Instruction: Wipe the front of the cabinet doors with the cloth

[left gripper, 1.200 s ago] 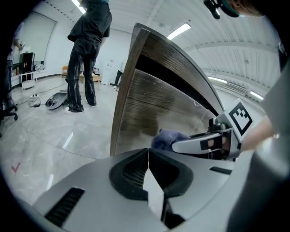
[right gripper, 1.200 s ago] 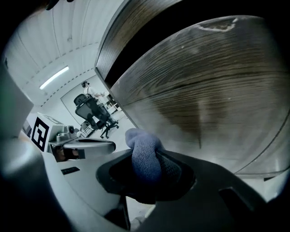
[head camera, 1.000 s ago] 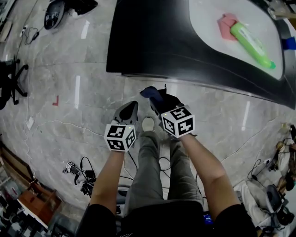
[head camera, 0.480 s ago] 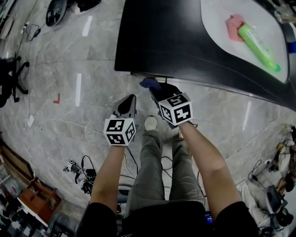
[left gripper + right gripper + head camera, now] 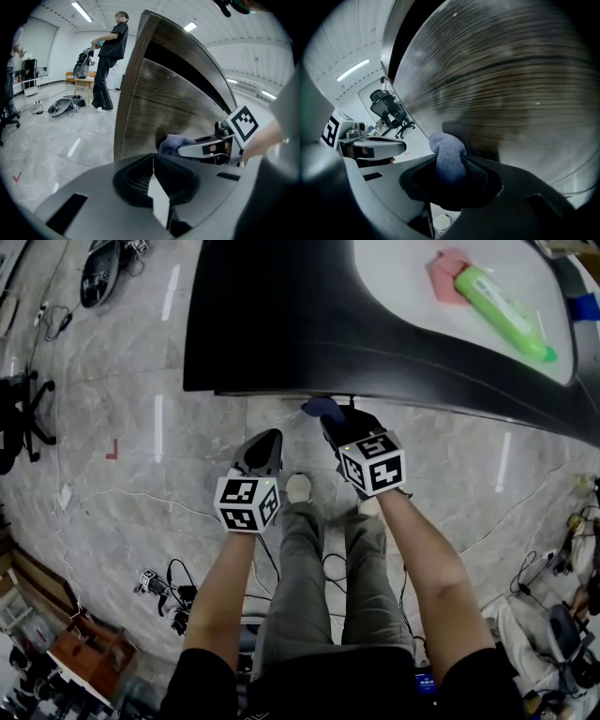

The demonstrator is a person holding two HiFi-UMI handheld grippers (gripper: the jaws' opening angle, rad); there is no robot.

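While the right gripper (image 5: 450, 176) is clamped on the cloth (image 5: 447, 152), bunched end pointing straight at the cabinet door (image 5: 511, 93) just ahead, the left gripper (image 5: 153, 161) hangs back left, jaws together, empty.

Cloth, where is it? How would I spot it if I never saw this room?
Find the big dark wooden cabinet standing on the grey floor. At its front, the right gripper is shut on the cloth. It is the only soft, bluish, fuzzy thing there.

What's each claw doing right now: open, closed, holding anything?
Left claw: closed, nothing in it.
Right claw: closed on the blue cloth, close to the cabinet door.
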